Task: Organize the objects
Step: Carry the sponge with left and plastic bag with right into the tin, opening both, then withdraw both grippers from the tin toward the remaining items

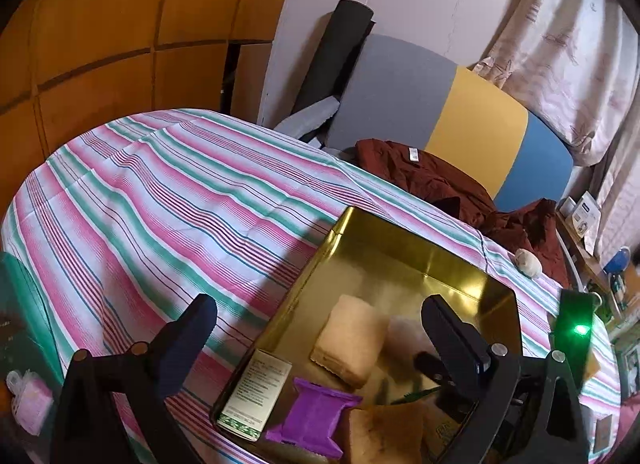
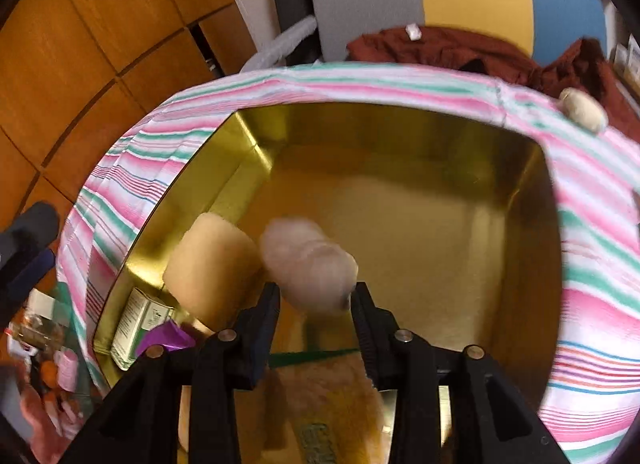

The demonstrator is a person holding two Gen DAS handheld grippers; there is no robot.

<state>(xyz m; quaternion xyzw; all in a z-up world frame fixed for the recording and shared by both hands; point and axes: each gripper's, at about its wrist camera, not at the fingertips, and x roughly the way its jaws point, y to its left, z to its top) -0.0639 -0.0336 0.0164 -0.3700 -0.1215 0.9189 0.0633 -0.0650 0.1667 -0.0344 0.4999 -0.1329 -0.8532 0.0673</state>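
Note:
A gold tin box (image 1: 404,248) (image 2: 400,123) sits open on the striped tablecloth. Inside it lie a beige wrapped cake (image 1: 348,340) (image 2: 214,260), a purple packet (image 1: 316,416) (image 2: 166,338), a small green-and-white carton (image 1: 256,392) (image 2: 138,322) and a tan packet (image 1: 384,432). My right gripper (image 2: 316,294) is over the tin, its fingers on either side of a blurred pale pink wrapped snack (image 2: 308,264) (image 1: 404,334); I cannot tell if they grip it. My left gripper (image 1: 320,316) is open and empty above the tin's left edge.
A small beige pouch (image 1: 528,262) (image 2: 582,107) lies on the cloth (image 1: 160,191) at the far right. A dark red garment (image 1: 432,179) (image 2: 460,45) drapes over a grey, yellow and blue board behind. Clutter sits at the lower left (image 2: 52,364).

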